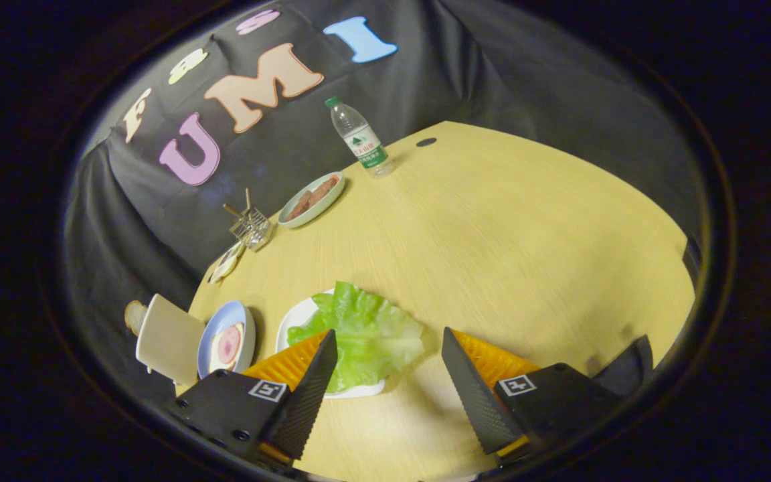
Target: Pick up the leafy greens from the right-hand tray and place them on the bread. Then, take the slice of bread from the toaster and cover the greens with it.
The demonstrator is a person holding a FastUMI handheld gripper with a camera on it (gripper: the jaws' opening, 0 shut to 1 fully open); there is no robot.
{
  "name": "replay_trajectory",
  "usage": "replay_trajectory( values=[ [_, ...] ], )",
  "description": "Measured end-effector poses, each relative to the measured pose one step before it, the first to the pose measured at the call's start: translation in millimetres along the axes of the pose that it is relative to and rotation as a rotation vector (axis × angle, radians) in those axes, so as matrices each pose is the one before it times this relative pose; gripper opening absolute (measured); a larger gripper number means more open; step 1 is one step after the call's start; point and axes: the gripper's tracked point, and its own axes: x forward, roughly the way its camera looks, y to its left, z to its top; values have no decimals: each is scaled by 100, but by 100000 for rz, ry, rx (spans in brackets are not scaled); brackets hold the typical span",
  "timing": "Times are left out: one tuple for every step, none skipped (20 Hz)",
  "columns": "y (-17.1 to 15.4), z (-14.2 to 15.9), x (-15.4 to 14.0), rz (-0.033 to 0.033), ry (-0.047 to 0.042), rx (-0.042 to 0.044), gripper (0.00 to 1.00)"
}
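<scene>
The gripper [385,341] hangs wide open, holding nothing, at lower centre of the frame. The crinkled pale-green lettuce leaf [367,329] lies on a white tray [294,320] on the wooden surface [492,234], just ahead, nearer the left finger.

Gripper [389,338]: held above the tabletop, tilted downward.
Fingers [308,395]: spread wide apart, nothing pressed between them.
Left finger: tip over the edge of the leafy greens [365,328], contact unclear.
Right finger: tip apart from the greens, over bare surface.
</scene>
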Motion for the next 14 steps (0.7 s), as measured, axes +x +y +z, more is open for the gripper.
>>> replay_trajectory(
  values=[
    [70, -246, 215, 742, 721, 1287, 91],
    [23, -91, 214, 234, 734, 1146, 84],
    [-33, -170, 144, -88, 872, 739, 77],
    [25, 133, 203, 45, 241, 542, 70],
    [-213, 219, 20, -596, 366, 971, 63],
    [-8, -3, 74, 366, -208, 1399, 55],
    [-82, 149, 49, -197, -110, 1121, 48],
    [-247, -5, 222, -307, 425, 552, 41],
    [-68, -287, 179, 1028, 1373, 184, 34],
    [244, -80, 329, 1900, 232, 1492, 27],
    [357, 212, -327, 983, -145, 1368, 19],
    [218, 188, -268, 293, -390, -488, 12],
    [-135, -160, -98, -571, -536, -3044, 5],
    [0, 45, -146, -950, -846, -3609, 5]
  ],
)
